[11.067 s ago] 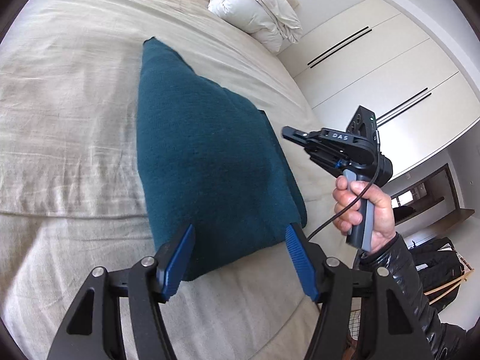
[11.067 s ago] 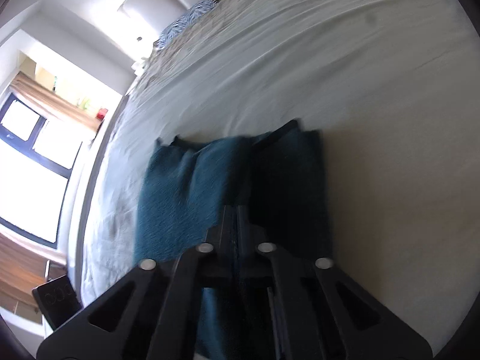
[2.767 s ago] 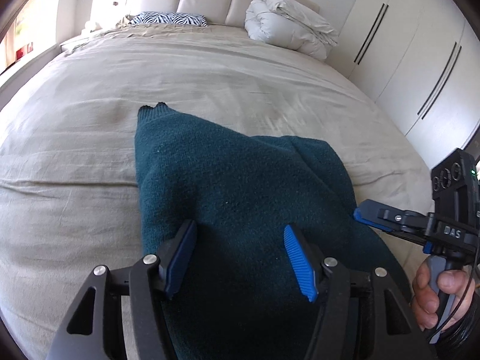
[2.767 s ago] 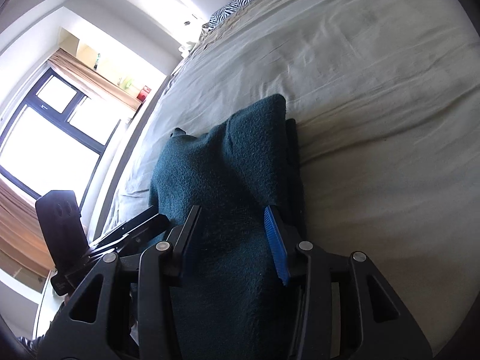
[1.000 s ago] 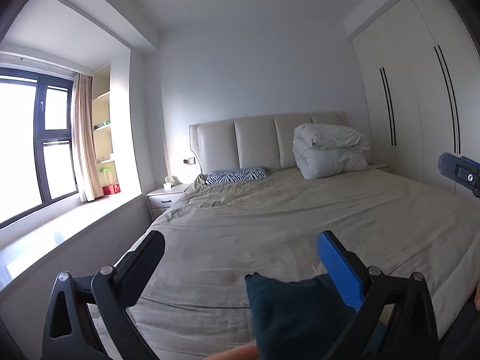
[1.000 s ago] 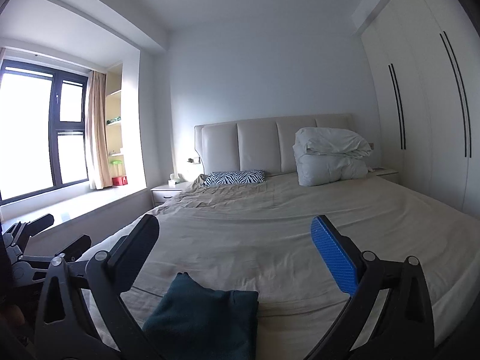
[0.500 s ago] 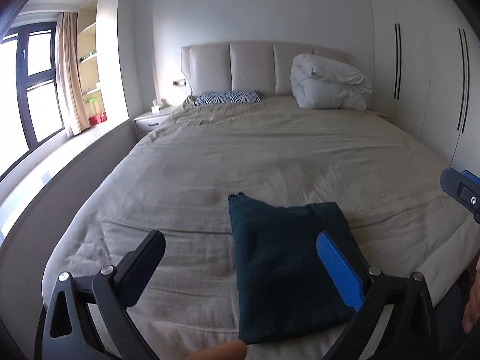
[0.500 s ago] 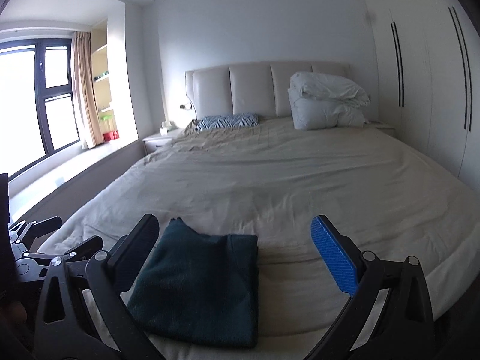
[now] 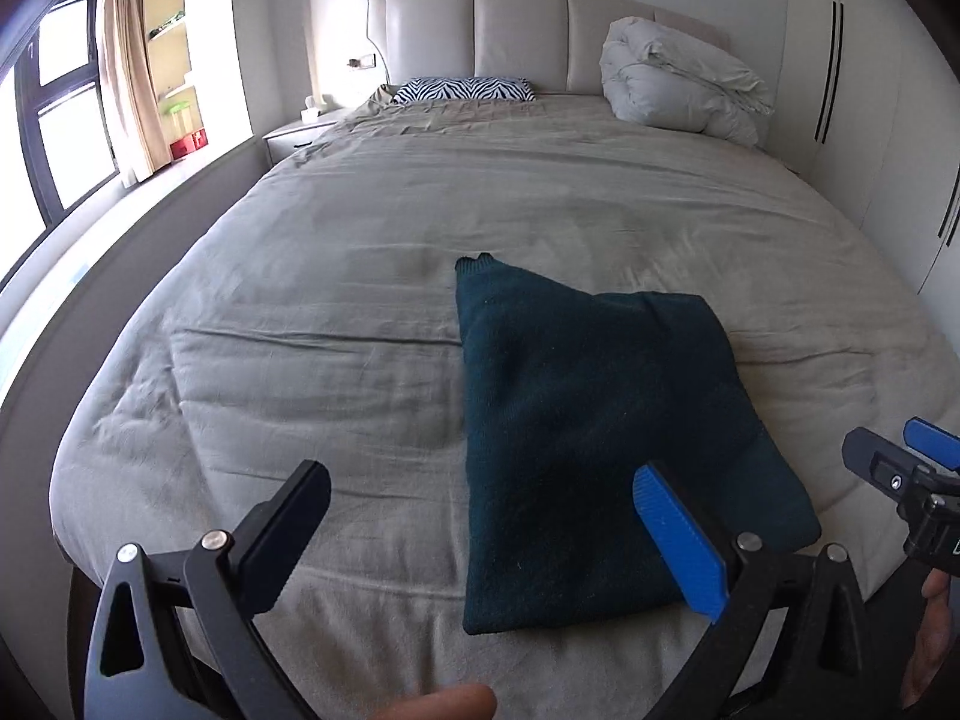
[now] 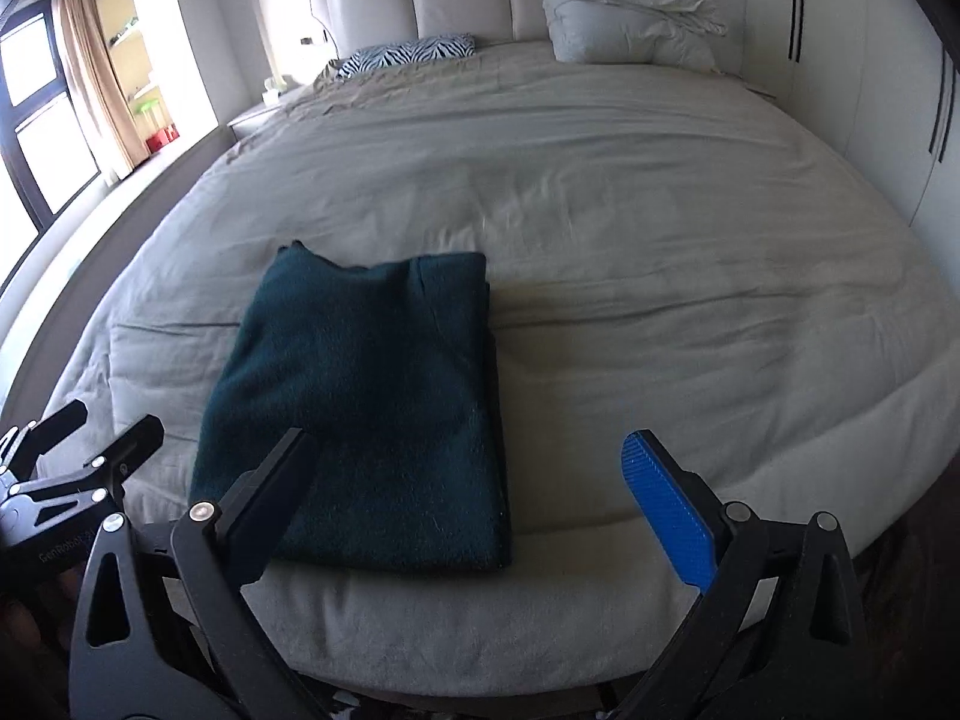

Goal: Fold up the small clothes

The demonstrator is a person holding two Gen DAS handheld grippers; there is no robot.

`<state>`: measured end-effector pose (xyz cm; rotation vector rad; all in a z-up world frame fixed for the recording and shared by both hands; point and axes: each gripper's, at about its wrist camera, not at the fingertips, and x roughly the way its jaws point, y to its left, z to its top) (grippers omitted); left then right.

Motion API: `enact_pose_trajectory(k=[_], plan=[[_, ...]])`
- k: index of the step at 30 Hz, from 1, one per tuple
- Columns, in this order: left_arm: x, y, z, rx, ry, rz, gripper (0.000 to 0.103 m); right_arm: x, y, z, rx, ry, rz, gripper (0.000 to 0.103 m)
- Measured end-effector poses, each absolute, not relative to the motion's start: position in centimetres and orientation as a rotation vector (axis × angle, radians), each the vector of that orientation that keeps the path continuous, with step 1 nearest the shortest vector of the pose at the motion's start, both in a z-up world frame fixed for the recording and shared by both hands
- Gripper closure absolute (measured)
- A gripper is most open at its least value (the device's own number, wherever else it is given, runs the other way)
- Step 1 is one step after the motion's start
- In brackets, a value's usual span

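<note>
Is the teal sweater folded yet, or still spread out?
Folded. The teal sweater lies as a compact rectangle on the bed, layered edges along its right side, no sleeves out.

The right gripper (image 9: 900, 468) pokes in at the left wrist view's right edge, so only its tips show and most of its body is cut off. A finger (image 9: 441, 703) at the bottom edge is cut off too. In the right wrist view the left gripper (image 10: 66, 444) is clipped by the left edge. The near edge of the folded sweater (image 10: 366, 396) is partly hidden behind a black gripper finger (image 10: 264, 504). Small objects on the far window ledge (image 9: 180, 147) are too small to identify. The bed's (image 10: 660, 240) near corners curve out of sight.
</note>
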<state>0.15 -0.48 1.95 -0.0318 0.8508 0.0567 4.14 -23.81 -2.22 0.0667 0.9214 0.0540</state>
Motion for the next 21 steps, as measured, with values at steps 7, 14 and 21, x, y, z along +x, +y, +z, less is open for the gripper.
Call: enact_pose_trajectory(k=[7, 14, 21], plan=[[0.4, -0.1, 0.7, -0.049, 0.890, 0.063, 0.000, 3.2, -23.3, -2.2, 0.037, 0.941, 0.048, 0.000], [0.5, 0.0, -0.2, -0.054, 0.911, 0.062, 0.000, 2.8, -22.9, -2.4, 0.028, 0.960, 0.049, 0.000], [0.5, -0.1, -0.4, -0.057, 0.919, 0.062, 0.000, 2.7, -22.6, -2.7, 0.027, 0.969, 0.049, 0.000]])
